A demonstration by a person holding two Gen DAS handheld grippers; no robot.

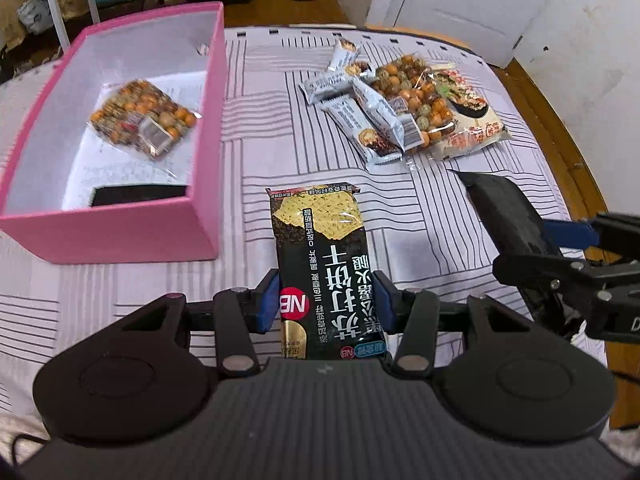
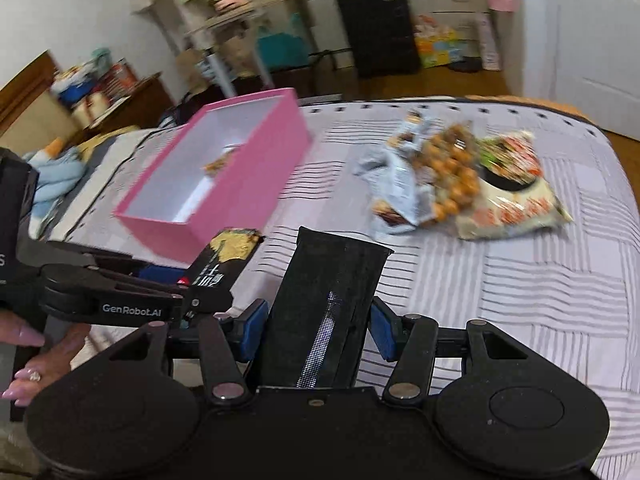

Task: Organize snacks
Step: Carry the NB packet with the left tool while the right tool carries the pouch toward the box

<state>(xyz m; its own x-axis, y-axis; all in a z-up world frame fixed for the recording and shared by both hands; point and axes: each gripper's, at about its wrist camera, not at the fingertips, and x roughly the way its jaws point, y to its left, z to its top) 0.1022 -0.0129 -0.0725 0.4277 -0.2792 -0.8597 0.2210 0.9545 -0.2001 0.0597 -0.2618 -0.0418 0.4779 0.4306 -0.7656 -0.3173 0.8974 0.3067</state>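
My left gripper is shut on a black soda-cracker packet, held above the striped bedspread just right of the pink box. The box holds one clear bag of round orange snacks. My right gripper is shut on a second black packet, seen back side up; it also shows in the left wrist view. A pile of snacks lies farther off: grey-white bars, a bag of orange balls and a large white bag.
The bed's wooden frame curves along the right. A black suitcase, shelves and a white door stand beyond the bed. A hand with pink nails holds the left gripper.
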